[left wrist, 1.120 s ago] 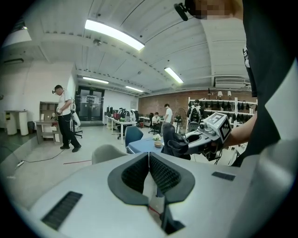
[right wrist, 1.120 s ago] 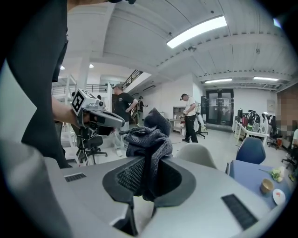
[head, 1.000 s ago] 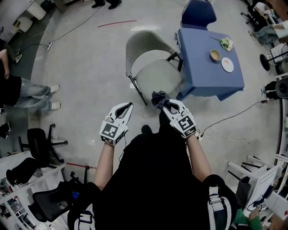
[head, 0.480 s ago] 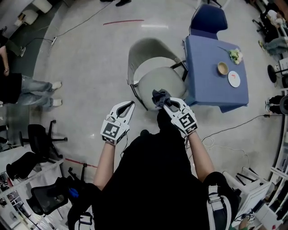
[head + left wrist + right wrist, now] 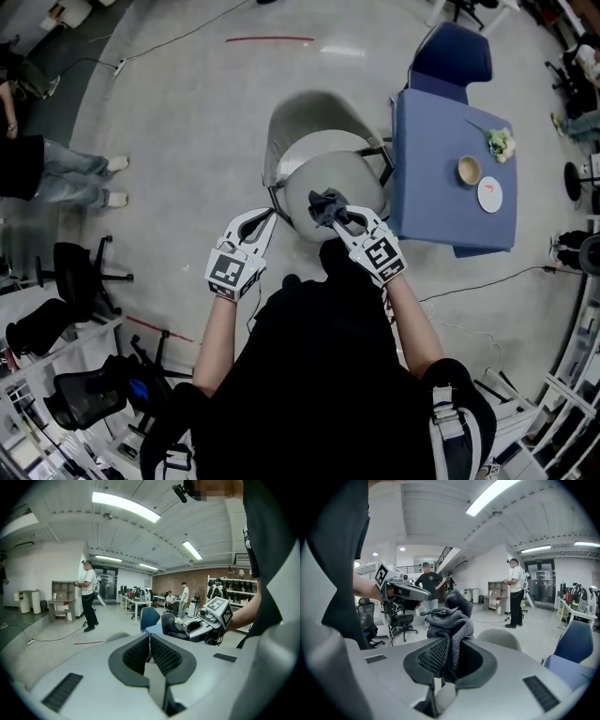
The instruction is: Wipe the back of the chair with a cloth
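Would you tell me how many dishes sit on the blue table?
2: a tan bowl and, beside it, a white plate, both on the right side of the blue table in the head view. None appears hidden.

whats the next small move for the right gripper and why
Probably carry the right gripper forward and down to the chair back. Its jaws are clamped on the cloth, but in the head view it shows over the seat, short of the chair back.

Dark grey knit cloth [image 5: 449, 620]; pale grey chair [image 5: 309, 122]; blue table [image 5: 441, 202].
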The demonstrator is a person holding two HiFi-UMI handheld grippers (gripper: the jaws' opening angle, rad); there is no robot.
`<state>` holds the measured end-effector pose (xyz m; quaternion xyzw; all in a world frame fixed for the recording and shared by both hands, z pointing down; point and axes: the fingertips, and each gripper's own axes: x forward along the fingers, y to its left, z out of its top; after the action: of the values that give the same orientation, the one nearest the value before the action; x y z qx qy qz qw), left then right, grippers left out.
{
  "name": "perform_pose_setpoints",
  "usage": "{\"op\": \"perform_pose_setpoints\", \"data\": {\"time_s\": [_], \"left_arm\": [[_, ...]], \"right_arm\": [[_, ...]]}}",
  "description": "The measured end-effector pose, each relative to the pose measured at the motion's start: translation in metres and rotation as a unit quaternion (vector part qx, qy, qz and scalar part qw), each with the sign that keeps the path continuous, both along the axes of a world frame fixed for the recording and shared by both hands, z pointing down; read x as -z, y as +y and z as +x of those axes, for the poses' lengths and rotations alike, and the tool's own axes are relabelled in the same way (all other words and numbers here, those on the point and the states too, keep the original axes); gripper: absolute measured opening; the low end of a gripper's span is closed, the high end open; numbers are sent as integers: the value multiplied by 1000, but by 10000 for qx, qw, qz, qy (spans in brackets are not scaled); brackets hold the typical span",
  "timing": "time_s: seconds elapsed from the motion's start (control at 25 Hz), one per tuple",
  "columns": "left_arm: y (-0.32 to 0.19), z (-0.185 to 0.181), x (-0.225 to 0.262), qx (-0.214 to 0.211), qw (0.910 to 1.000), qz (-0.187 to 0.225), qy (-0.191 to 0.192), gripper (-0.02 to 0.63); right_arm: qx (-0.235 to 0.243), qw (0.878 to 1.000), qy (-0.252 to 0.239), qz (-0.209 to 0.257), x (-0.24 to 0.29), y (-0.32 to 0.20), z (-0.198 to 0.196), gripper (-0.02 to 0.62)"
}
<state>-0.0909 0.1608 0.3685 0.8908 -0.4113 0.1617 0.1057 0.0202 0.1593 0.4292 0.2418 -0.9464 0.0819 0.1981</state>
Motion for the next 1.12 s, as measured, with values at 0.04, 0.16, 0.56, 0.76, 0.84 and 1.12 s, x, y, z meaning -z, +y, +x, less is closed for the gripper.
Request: {"op": "perform_pose_setpoints", "data": {"time_s": [0.04, 0.16, 0.56, 0.76, 0.84, 1.12], "left_arm": [[-6, 2, 2, 57, 10000, 13, 6, 28], [-21, 5, 5, 268, 9996, 31, 6, 28], [-52, 13, 5, 1142, 9934, -3, -113, 28], [-58, 12, 1, 1400, 9900, -68, -145, 28], [-60, 11, 0, 1443, 9894, -97, -166, 28], [-79, 0, -1, 1559, 9876, -129, 164, 28]], "right_arm": [[57, 10000, 7, 0, 1, -7, 2, 75], [259, 9997, 2, 47, 4, -30, 4, 75], [794, 9967, -8, 188, -6, -99, 10, 75], [1027, 9945, 51, 184, -23, -127, 3, 75], [1086, 9939, 60, 191, -28, -135, -2, 75], [1124, 9933, 184, 215, -52, -166, -27, 75]]}}
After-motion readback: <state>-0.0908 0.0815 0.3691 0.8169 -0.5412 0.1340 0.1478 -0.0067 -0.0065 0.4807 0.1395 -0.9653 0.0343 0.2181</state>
